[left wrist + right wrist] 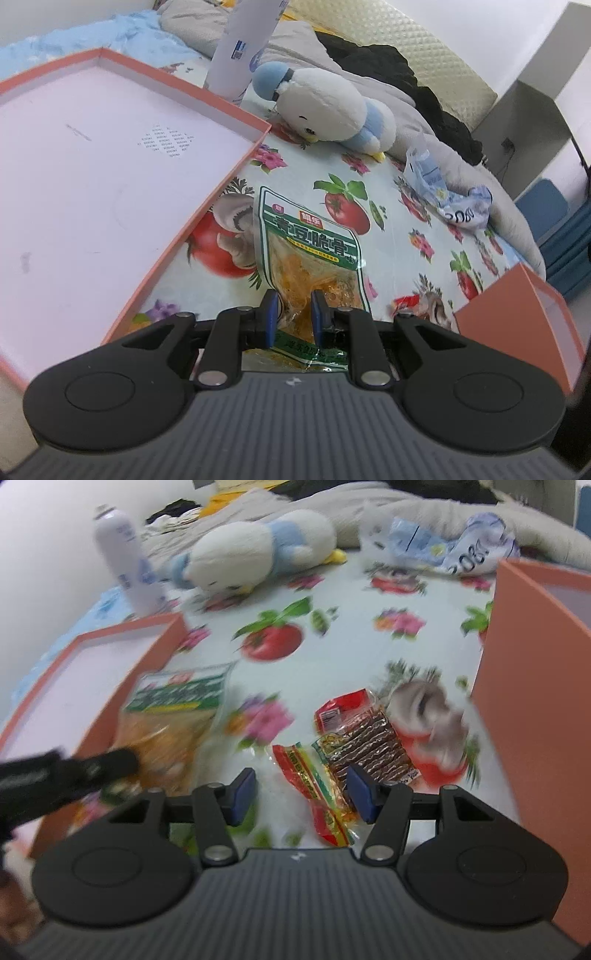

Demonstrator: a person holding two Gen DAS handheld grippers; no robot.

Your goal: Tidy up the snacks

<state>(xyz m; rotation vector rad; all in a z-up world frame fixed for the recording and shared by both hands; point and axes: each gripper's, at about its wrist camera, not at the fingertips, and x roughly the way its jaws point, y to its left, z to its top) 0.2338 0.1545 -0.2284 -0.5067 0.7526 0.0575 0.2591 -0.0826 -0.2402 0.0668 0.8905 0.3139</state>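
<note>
Left wrist: the left gripper (293, 314) pinches the green snack pouch (308, 254) lying on the floral cloth beside the pink tray (207, 103); next, probably lift it in.

Right wrist: the right gripper (301, 794) spreads wide, empty, over the red snack packet (317, 786).

I see a bed covered by a sheet (399, 206) printed with tomatoes and flowers. Along its far edge lies a rumpled grey blanket (417, 122), with dark clothing (391, 66) heaped on it. Beyond that rises a cream quilted headboard (417, 40). A white wall (461, 14) stands behind, and a white cabinet (535, 107) sits near the bed's right corner. The light is even and soft.
</note>
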